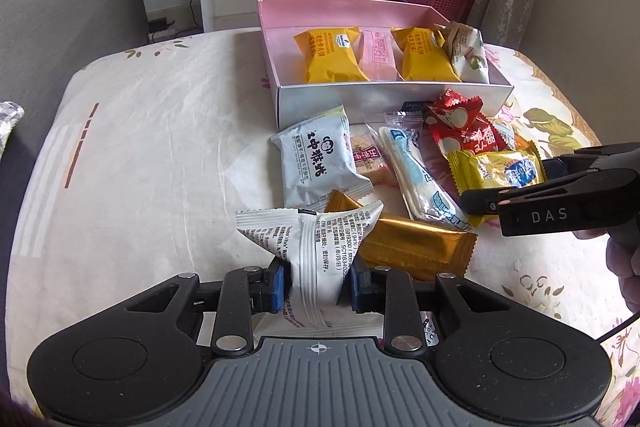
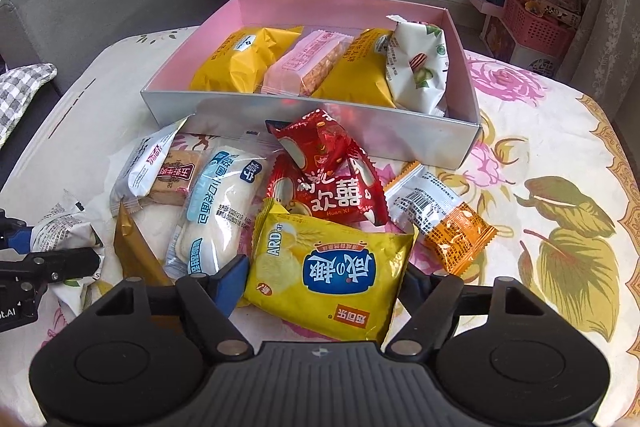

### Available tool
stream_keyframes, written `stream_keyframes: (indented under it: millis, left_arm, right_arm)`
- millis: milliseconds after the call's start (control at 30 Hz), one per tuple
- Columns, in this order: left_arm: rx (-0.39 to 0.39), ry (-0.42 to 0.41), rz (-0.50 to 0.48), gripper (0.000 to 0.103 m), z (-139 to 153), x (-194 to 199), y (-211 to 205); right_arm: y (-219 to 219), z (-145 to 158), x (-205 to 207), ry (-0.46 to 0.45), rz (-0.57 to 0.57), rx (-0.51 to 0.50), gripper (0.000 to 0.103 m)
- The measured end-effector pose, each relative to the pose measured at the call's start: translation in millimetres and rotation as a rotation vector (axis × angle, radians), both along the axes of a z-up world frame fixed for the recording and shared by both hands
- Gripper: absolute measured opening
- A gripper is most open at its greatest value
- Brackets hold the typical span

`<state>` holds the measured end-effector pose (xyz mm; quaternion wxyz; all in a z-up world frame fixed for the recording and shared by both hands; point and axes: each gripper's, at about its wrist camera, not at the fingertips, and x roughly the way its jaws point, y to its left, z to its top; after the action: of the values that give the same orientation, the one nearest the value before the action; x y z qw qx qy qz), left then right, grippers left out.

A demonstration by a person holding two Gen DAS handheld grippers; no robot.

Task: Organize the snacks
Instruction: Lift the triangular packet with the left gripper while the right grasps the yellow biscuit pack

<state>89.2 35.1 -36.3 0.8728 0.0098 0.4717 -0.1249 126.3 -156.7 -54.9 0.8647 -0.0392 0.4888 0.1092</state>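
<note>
Tablecloth bears snacks; left gripper pinches white packet, right gripper straddles yellow packet.

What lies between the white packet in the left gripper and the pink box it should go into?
The left gripper is shut on the white packet. Loose snacks lie on the table between it and the pink box: a gold bar and a pale blue packet. Carried above them, nothing visible blocks the open box.

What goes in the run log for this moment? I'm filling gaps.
left gripper: shut on white packet | right gripper: open around yellow packet | box: four packets
</note>
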Motion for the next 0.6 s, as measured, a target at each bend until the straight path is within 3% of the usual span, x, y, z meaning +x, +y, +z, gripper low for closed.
stream_keyframes:
  millis: [600]
  left_arm:
    - [-0.082, -0.032, 0.084, 0.026, 24, -4, 20]
  right_arm:
    - [-38, 22, -11, 0.037, -0.090, 0.122, 0.067]
